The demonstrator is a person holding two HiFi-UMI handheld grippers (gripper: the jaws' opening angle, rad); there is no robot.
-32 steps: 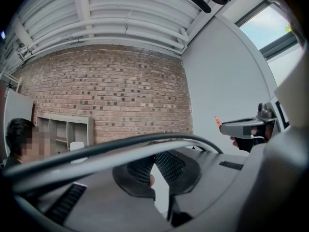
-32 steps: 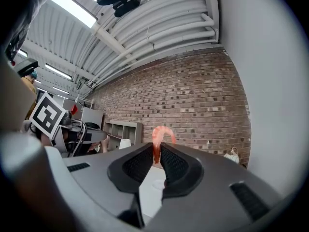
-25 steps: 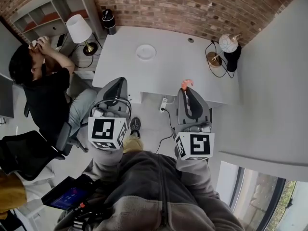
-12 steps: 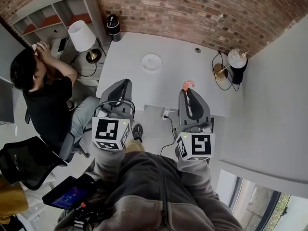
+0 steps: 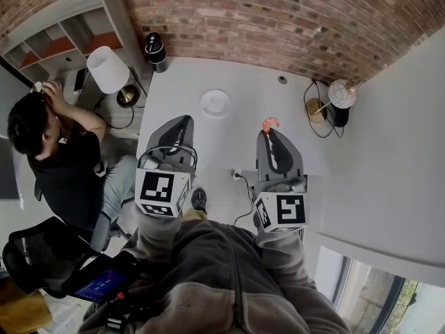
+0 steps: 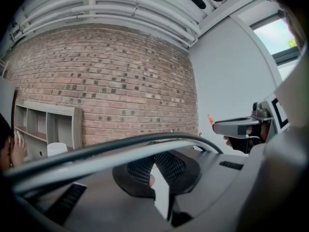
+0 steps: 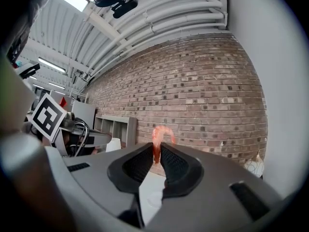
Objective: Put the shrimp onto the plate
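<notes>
Right gripper [image 7: 157, 151]: fingers pinched the shrimp [image 7: 161, 132].
Left gripper [image 6: 154, 159]: fingers together, nothing held.
Plate [image 5: 216, 104]: sat on the bench [image 5: 250, 127].

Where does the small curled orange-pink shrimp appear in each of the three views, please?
Head view: shrimp right of centre, held by the right gripper.
Left gripper view: right side, mid-height, only its orange tip.
Right gripper view: centre, pinched between the jaws.
Shared landmark: the red brick wall.
</notes>
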